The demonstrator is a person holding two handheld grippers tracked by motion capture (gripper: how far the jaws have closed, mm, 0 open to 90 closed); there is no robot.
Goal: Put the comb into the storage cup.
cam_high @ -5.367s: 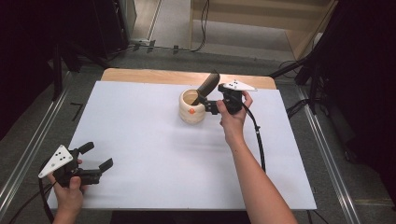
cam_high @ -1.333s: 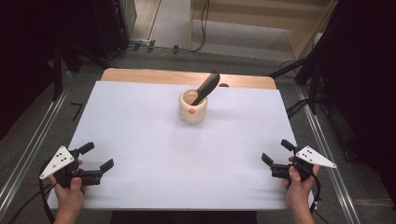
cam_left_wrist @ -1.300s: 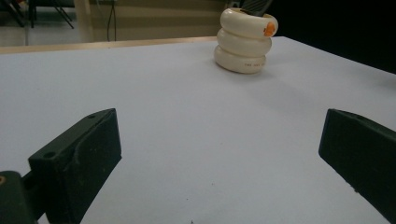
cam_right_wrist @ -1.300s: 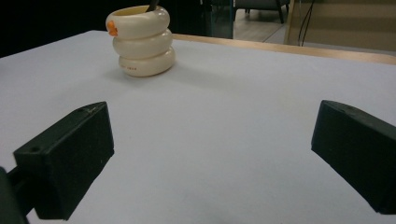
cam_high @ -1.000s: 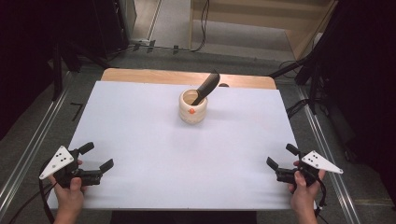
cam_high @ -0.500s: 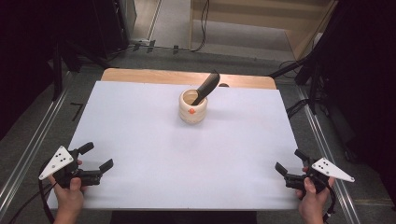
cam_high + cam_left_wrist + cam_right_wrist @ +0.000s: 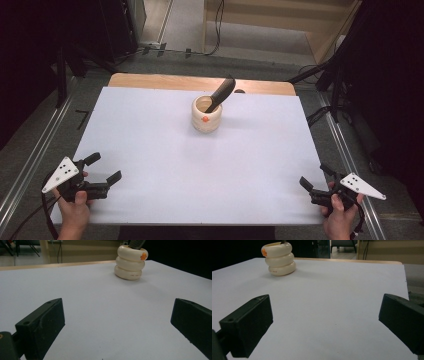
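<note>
A cream ribbed cup (image 7: 206, 114) with an orange spot stands upright at the far middle of the white table (image 7: 200, 165). A dark utensil (image 7: 221, 93) leans out of it toward the right. The cup also appears in the left gripper view (image 7: 131, 262) and in the right gripper view (image 7: 279, 258), far ahead of the jaws. My left gripper (image 7: 104, 168) rests near the table's front left corner, open and empty. At the front right corner, my right gripper (image 7: 316, 177) is open too, holding nothing.
A wooden board edge (image 7: 150, 81) runs along the table's far side. Metal rails (image 7: 30, 165) flank the table left and right. Cables (image 7: 320, 112) lie on the floor at the right, and dark equipment stands behind.
My right hand has let go of the utensil in the cup and drawn back to the front right corner, still sliding outward over the last second. The left gripper has stayed put.
</note>
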